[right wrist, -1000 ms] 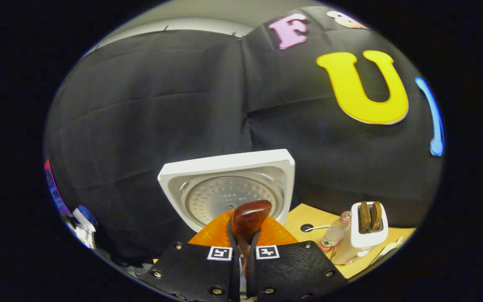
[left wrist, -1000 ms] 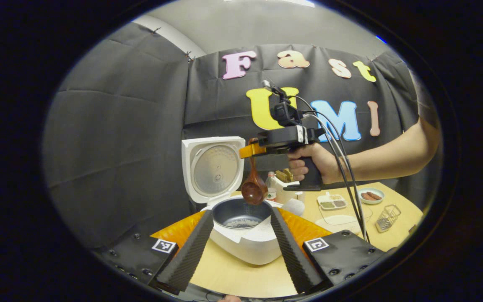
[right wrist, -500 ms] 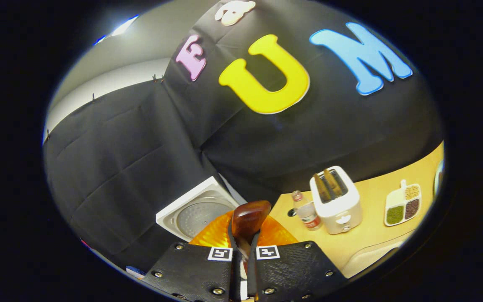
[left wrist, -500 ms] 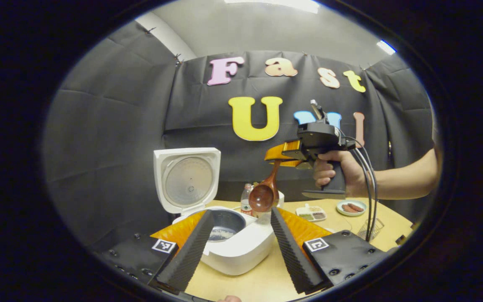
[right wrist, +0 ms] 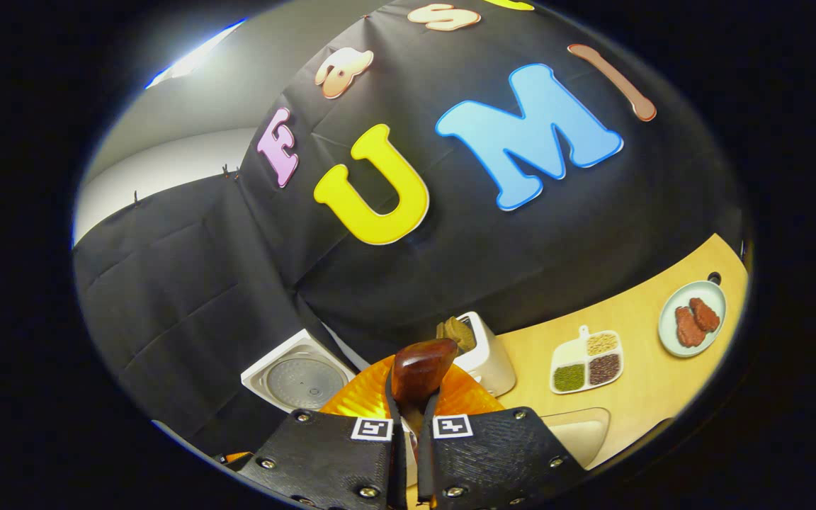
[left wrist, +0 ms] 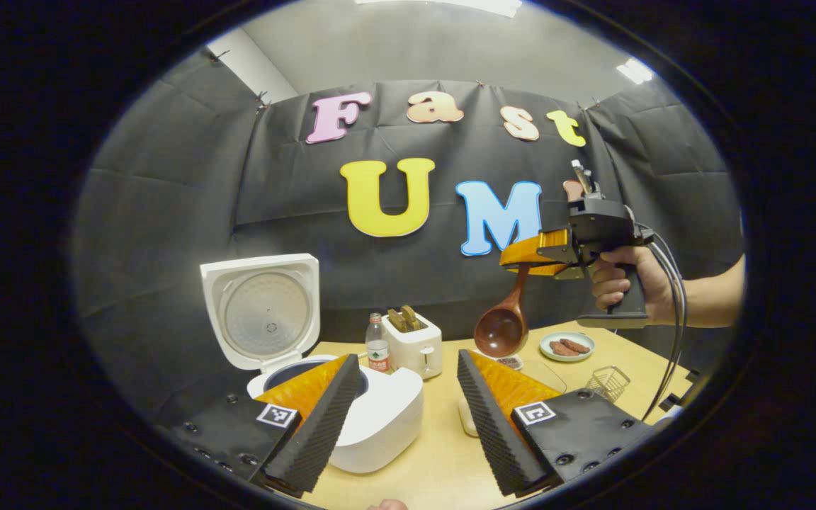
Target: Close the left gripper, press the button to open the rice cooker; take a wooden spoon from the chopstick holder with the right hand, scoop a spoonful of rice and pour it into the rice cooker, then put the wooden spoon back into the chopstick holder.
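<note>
The white rice cooker [left wrist: 380,418] stands at the left with its lid [left wrist: 259,312] raised; the lid [right wrist: 302,379] also shows low in the right gripper view. My left gripper [left wrist: 404,418] is open in front of the cooker, with nothing between its fingers. To the right and higher up, a hand holds my right gripper [left wrist: 546,251] shut on the handle of a wooden spoon [left wrist: 503,326]. The spoon hangs bowl down over the table, and the bowl looks empty. In the right gripper view, the spoon's handle end [right wrist: 418,368] sticks up between my shut right gripper [right wrist: 408,425]. A small wire holder [left wrist: 606,382] stands at the far right.
On the wooden table [left wrist: 436,453] behind the cooker are a bottle [left wrist: 377,347] and a white toaster [left wrist: 415,343]. A plate of sausages [left wrist: 567,346] lies farther right. The right gripper view adds a sectioned tray of grains [right wrist: 585,358] and a beige dish [right wrist: 578,428].
The right gripper has carried the spoon from above the cooker's pot to the right, over the table. The left gripper's view has swung so that the cooker now sits farther left.
</note>
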{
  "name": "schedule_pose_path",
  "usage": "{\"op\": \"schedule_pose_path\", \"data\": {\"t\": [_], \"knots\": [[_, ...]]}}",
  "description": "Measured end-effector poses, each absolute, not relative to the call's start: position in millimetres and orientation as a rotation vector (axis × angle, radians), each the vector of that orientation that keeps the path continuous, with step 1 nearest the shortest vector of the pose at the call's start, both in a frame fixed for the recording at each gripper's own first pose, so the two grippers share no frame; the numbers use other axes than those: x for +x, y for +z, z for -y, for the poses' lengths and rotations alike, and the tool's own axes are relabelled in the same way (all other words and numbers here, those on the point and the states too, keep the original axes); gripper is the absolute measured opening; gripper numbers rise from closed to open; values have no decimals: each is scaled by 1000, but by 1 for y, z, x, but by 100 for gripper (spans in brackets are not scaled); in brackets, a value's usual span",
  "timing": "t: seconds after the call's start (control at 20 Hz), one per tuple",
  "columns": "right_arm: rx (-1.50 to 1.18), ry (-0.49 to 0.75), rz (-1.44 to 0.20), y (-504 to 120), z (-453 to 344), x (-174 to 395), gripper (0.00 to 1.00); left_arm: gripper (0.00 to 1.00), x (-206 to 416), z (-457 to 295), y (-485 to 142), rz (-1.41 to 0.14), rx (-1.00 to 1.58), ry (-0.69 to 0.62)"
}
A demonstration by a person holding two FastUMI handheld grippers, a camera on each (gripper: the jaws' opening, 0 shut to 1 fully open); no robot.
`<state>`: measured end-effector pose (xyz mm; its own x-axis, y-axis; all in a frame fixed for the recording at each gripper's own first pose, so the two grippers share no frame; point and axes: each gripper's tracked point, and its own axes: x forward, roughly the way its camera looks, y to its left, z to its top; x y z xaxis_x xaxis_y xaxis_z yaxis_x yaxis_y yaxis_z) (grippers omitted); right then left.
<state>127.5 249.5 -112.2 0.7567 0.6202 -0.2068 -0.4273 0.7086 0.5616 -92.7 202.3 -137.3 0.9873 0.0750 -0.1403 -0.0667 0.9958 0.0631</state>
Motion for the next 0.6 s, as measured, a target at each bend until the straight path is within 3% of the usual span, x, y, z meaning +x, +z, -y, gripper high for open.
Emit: {"op": "schedule_pose_path", "data": {"t": [0.6], "knots": [[475, 392, -384, -124, -88, 118, 6, 98, -39, -143, -127, -126, 97, 34]]}}
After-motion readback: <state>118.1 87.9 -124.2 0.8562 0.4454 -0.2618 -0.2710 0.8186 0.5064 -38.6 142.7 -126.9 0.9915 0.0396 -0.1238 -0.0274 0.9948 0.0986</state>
